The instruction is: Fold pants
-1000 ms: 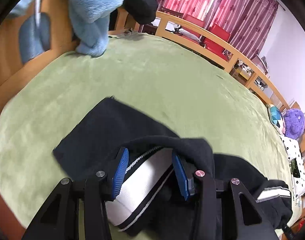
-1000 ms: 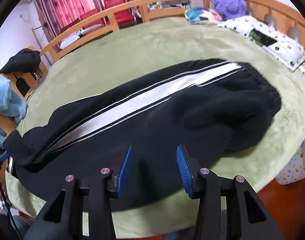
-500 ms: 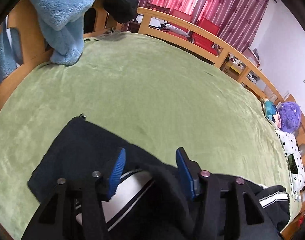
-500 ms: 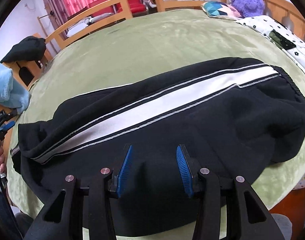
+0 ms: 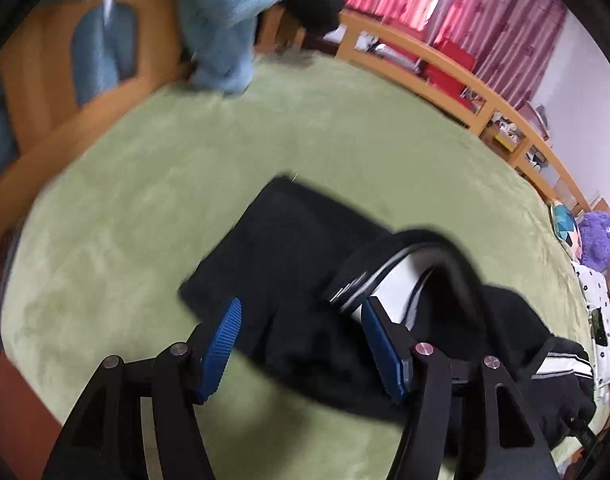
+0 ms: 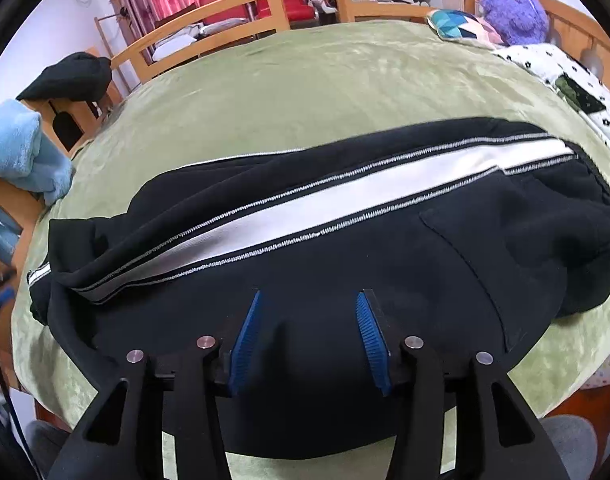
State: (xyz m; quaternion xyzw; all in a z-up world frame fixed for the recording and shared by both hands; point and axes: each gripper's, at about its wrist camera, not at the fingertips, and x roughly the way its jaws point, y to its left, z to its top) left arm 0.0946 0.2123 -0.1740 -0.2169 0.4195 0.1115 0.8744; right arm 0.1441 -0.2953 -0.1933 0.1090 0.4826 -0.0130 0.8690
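In the left wrist view, which is blurred, the left gripper (image 5: 301, 336) fills the lower middle of the frame with its blue-padded jaws spread fairly wide; they have just been opening, and nothing is pinched, though black cloth lies under the gap. The pants (image 5: 305, 264), black with a white side stripe, lie at centre and lower right on the green blanket (image 5: 193, 168). A light blue towel (image 5: 229, 12) hangs at the upper left over the wooden bed rail (image 5: 437, 68). In the right wrist view, the right gripper (image 6: 309, 336) sits at lower centre, jaws moderately apart and just opening, with black fabric in the gap; whether the pads press it is unclear. The pants (image 6: 385, 280) stretch across the middle of the frame, and a purple plush toy (image 6: 513, 8) sits at the upper right.
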